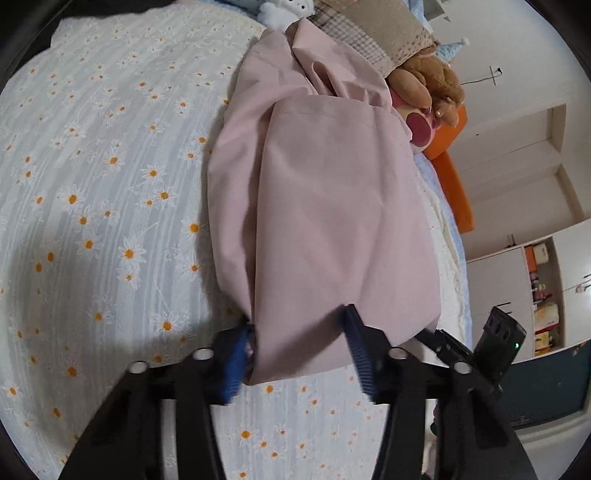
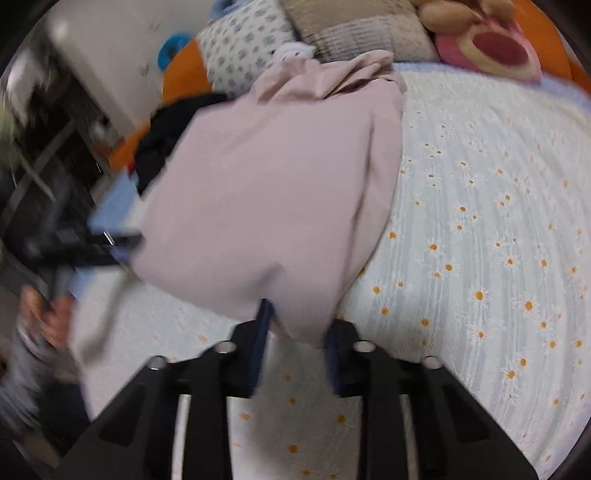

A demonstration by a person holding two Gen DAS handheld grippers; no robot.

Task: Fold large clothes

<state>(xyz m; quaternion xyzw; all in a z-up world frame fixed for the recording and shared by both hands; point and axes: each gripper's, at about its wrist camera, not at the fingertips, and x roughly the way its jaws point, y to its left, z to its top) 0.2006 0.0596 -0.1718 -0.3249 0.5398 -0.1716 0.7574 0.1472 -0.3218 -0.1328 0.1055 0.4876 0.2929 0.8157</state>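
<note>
We have the pink garment [image 1: 325, 206] lying lengthwise on the daisy-print bedspread [image 1: 110, 184], its far end bunched against the pillows [image 1: 373, 33] and the plush toy [image 1: 424, 88] at the head of the bed, its near hem toward us.

Taking the garment as our landmark and working from its left: our left gripper [image 1: 295, 354] sits at the near hem, tilted down toward the bed, with one blue pad at the hem's left corner and the other lying on top of the cloth further right. The corner fold is between the jaws at a middling width; we cannot tell whether the pads truly pinch it yet.

Further right along the same hem, our right gripper [image 2: 295, 343] also angles downward. Its jaws stand narrow, a tuck of pink hem hanging between the blue pads [image 2: 334, 354] and seemingly caught, though blur keeps us from being certain. In that view the left gripper and the hand holding it show as a smear at the garment's left edge.

To do this step well, we judge that both grips should take all layers at the corners, evenly spaced, before we lift. Then we should raise the hem level and carry it toward the far end, keeping the cloth taut between us so the fold line lands straight.
</note>
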